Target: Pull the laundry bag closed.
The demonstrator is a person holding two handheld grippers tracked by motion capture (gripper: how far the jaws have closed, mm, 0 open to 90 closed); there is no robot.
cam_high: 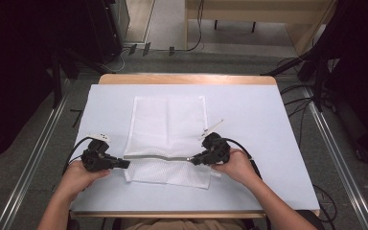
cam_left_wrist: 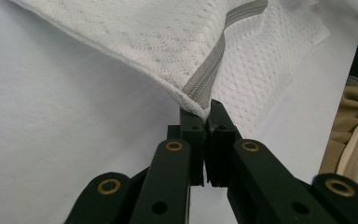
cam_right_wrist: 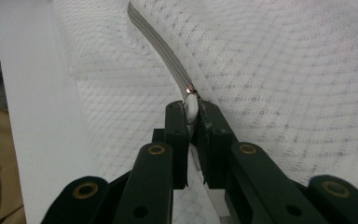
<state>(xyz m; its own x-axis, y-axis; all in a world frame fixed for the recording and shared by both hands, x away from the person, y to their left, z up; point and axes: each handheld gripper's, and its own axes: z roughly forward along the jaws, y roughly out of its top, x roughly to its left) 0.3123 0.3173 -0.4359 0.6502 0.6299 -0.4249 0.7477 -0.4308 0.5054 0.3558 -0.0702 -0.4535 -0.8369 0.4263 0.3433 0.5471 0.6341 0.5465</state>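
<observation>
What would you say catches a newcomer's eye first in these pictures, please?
Most striking is the white mesh bag lying flat in the middle of the table, with a grey zipper running across near its front edge. The left gripper pinches the bag's edge at one end of the zipper. The right gripper is closed on the white zipper pull at the other end.

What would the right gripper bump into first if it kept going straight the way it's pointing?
Probably nothing new: the right gripper already pinches the white zipper pull. Straight ahead runs the grey zipper across the mesh bag.
</observation>
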